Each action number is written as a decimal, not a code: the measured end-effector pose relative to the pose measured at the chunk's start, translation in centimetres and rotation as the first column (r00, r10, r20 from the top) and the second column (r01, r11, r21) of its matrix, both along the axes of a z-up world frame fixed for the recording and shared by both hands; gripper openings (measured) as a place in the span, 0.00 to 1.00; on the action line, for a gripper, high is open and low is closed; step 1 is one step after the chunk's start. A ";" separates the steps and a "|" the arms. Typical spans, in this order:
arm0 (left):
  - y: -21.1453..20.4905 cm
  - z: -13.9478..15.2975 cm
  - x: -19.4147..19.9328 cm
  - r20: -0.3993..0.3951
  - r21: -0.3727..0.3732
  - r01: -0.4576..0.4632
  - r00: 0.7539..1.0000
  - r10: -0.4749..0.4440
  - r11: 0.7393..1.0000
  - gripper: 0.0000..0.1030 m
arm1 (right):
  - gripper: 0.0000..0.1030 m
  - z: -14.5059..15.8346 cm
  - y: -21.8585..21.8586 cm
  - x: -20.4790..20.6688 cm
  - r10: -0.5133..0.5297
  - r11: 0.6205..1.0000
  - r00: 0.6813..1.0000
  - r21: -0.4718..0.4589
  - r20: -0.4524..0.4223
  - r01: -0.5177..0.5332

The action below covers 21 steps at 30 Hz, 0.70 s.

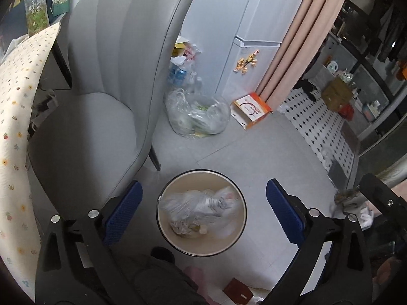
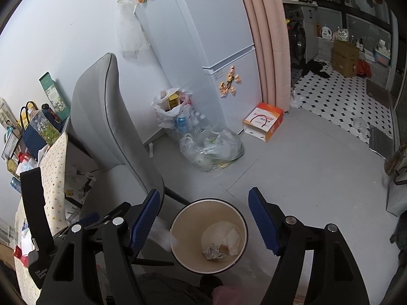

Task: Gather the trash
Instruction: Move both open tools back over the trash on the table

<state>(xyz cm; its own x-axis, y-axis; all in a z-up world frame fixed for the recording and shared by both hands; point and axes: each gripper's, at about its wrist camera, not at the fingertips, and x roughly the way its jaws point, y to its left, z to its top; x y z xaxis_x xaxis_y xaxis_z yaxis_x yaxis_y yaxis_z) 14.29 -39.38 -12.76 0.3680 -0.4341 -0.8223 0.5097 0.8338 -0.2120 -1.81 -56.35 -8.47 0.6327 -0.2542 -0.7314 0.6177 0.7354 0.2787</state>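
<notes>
1. Bin: round cream plastic wastebasket with dark rim (image 1: 202, 213) sits on the floor at 6 o'clock in both views, framed between each gripper's fingers.
2. Crumpled clear plastic bag (image 1: 201, 212) lies inside it, long axis running 8 to 2 o'clock.
3. Left gripper (image 1: 203, 213) jaws stand wide apart, empty; it looks nearer overhead.
4. Right gripper (image 2: 204, 225) jaws apart, empty.
5. Grey tile floor (image 1: 254, 152); grey upholstered chair (image 1: 114, 76) at 10 o'clock.

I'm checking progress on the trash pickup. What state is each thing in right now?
Left gripper: open, holding nothing.
Right gripper: open, holding nothing.
Trash bin: upright on the floor, lidless, clear bag and scraps inside.
Clear plastic bag: on the floor, stuffed, mouth loose.
Orange box: lying on the floor.
Grey chair: upright, seat unoccupied.
</notes>
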 end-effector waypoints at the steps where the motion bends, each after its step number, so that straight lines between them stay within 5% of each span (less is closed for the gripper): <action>1: 0.3 0.2 0.0 0.003 -0.006 -0.007 1.000 0.007 1.000 0.94 | 0.69 0.2 0.1 -0.1 0.000 1.000 1.000 -0.002 0.003 0.000; 12: 6.6 5.2 0.1 0.092 -0.071 -0.126 0.987 0.132 0.989 0.94 | 0.72 2.4 4.8 2.3 0.110 0.994 0.993 -0.031 0.033 -0.109; 21: 14.8 9.2 -0.1 0.165 -0.125 -0.246 0.950 0.265 0.961 0.94 | 0.72 5.4 11.6 4.7 0.238 0.969 0.970 -0.083 0.054 -0.233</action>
<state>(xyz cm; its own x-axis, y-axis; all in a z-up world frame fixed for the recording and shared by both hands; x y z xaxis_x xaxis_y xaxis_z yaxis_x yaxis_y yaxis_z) 14.24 -24.53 -3.60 0.6145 -0.3837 -0.6894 0.3196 0.9199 -0.2271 2.88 -44.80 -3.07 0.7255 -0.1458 -0.6725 0.4077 0.8784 0.2493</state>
